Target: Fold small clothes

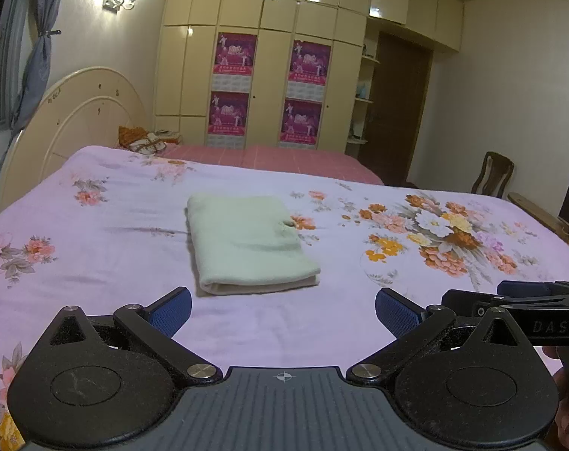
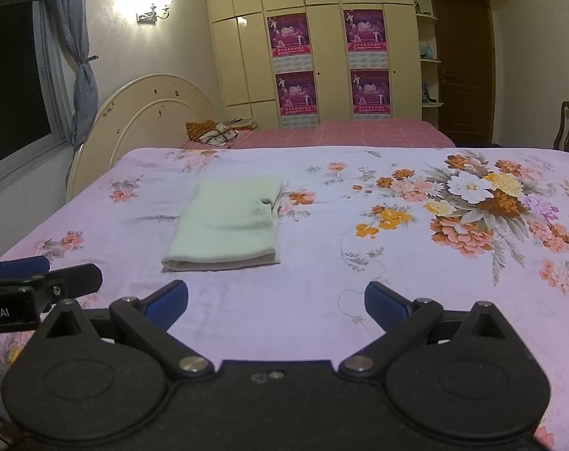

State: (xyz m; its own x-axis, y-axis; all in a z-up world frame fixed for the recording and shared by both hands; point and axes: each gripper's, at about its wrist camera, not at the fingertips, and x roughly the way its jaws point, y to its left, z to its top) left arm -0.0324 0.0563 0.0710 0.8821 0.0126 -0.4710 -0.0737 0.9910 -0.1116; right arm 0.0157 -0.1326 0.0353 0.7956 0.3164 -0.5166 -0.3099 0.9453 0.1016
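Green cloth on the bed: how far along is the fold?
Done, it seems: the green cloth lies as a neat layered rectangle on the floral bedsheet, folded edge toward the cameras. In hand: nothing; the left gripper and right gripper are both open, short of it. Left: no other unfolded small garment visible nearby.

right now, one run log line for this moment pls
task: fold small clothes | green cloth: folded, flat on bedspread | left gripper: open, empty | right gripper: open, empty

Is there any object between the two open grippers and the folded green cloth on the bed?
Nothing visible does. Only bare floral bedsheet lies between the left gripper and the folded green cloth, and likewise between the right gripper and it. Both are open, empty and short of the cloth.
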